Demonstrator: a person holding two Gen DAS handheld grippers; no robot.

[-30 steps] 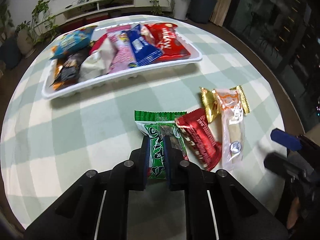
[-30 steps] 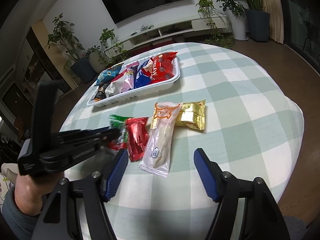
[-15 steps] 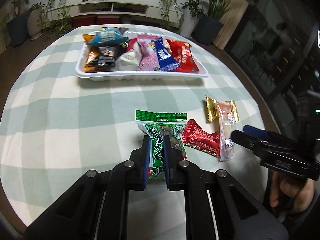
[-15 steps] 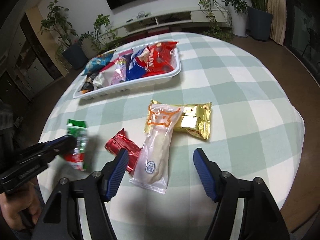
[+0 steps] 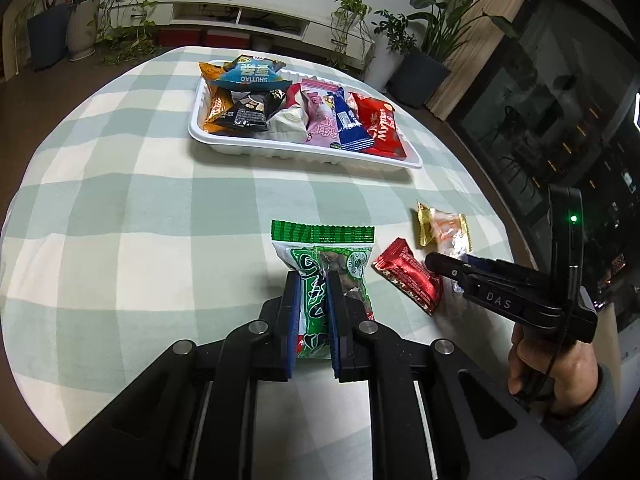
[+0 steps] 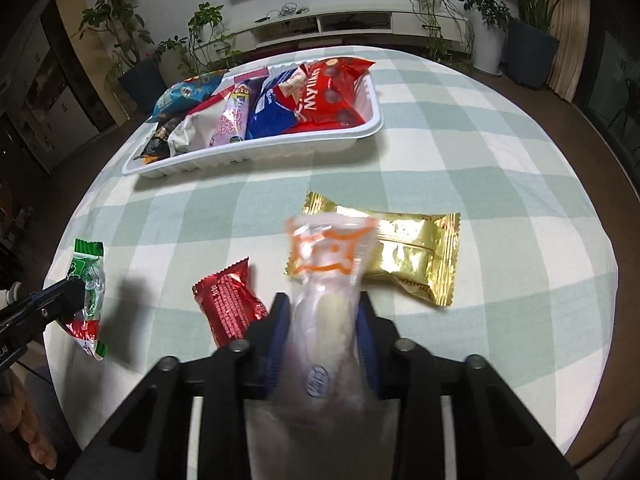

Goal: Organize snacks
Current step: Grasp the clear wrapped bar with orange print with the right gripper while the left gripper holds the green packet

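The clear packet [image 6: 324, 320], printed with an orange outline, lies between the blue pads of the right gripper [image 6: 323, 334]; its jaws have just been closing and now press on both flanks of the packet, whose far end overlaps the gold packet [image 6: 416, 252] on the checked tablecloth [image 6: 500, 152]. The red packet [image 6: 228, 304] lies just beside the right gripper's left pad, apart from it. The left gripper [image 5: 313, 312] is clenched on the green packet [image 5: 326, 268], gripping its near half; the far half projects forward, unsupported. The white tray [image 5: 304, 152], well apart at the far side of the table, already holds a row of snacks, with little bare floor visible.

Probable faults: the clear film is slick and soft, so the packet may slide from the pads on lifting; the overlap may drag the gold packet along; the crowded tray may leave either packet perched on others, liable to slide over the rim.
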